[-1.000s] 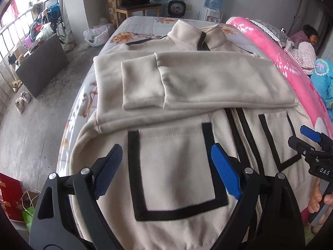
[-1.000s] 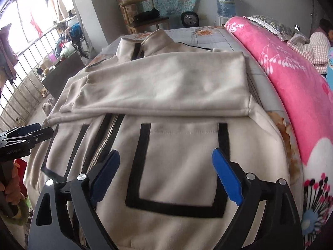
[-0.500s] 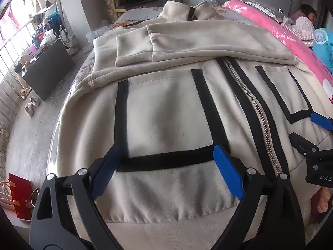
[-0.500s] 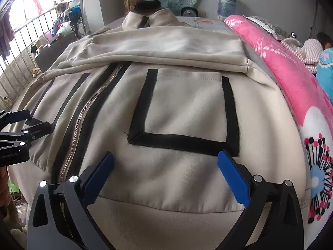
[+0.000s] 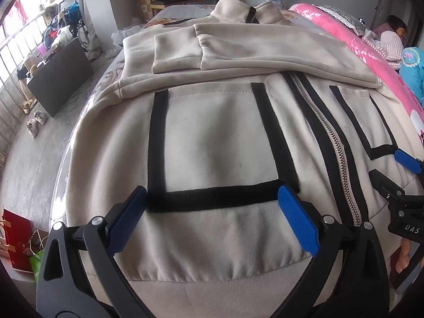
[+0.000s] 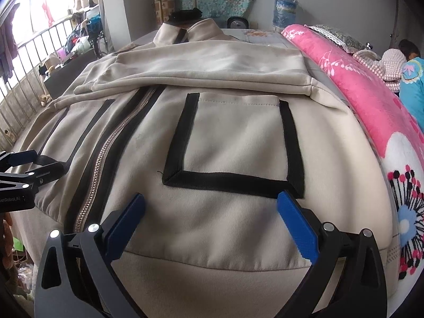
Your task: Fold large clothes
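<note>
A beige zip jacket [image 5: 217,137] with black-trimmed pockets lies front up on the bed, both sleeves folded across its chest [image 5: 251,50]. It also shows in the right wrist view [image 6: 233,137]. My left gripper [image 5: 212,206] is open and empty, low over the hem below the left pocket. My right gripper [image 6: 210,212] is open and empty over the hem below the right pocket. Each gripper shows at the edge of the other's view: the right one in the left wrist view [image 5: 402,175], the left one in the right wrist view [image 6: 29,167].
A pink floral quilt [image 6: 371,100] lies along the bed's right side, with a person [image 5: 392,37] beyond it. A dark cabinet [image 5: 58,76] and shoes stand on the floor to the left. A chair and a water bottle [image 6: 285,10] stand by the far wall.
Both grippers have come down and back toward the jacket's hem. The pockets now sit higher in each view and the hem band shows between the fingers. Both stay open.
</note>
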Action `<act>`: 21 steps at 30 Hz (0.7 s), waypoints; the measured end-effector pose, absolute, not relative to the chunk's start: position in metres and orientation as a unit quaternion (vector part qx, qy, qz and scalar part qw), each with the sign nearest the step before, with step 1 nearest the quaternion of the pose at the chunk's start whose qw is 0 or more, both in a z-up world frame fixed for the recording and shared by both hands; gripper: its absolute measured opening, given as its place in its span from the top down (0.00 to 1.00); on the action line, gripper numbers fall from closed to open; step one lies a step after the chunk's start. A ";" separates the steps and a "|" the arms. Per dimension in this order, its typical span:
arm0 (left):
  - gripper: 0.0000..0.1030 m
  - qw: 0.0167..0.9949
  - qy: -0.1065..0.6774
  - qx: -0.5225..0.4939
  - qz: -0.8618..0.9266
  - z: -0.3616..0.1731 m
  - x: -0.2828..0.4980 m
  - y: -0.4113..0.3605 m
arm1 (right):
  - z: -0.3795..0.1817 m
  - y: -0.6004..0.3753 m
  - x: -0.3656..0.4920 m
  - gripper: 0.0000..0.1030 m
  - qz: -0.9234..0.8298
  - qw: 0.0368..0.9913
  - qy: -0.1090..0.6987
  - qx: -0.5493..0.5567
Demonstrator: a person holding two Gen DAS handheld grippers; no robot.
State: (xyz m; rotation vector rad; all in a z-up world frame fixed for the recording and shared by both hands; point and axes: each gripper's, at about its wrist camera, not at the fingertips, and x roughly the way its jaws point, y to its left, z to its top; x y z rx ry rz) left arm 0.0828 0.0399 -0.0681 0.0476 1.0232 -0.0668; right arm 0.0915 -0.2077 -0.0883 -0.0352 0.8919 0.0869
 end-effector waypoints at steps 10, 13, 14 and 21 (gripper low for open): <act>0.07 0.868 0.496 0.020 -0.030 -0.068 0.086 0.038 | -0.087 -0.207 0.093 0.06 0.039 0.898 0.439 -0.016; 0.07 0.871 0.490 0.019 -0.029 -0.069 0.086 0.039 | -0.087 -0.207 0.093 0.06 0.041 0.897 0.439 -0.017; 0.07 0.872 0.489 0.018 -0.027 -0.069 0.086 0.039 | -0.087 -0.207 0.093 0.06 0.042 0.897 0.439 -0.017; 0.06 0.871 0.490 0.016 -0.019 -0.069 0.086 0.038 | -0.087 -0.207 0.097 0.06 0.049 0.893 0.447 -0.021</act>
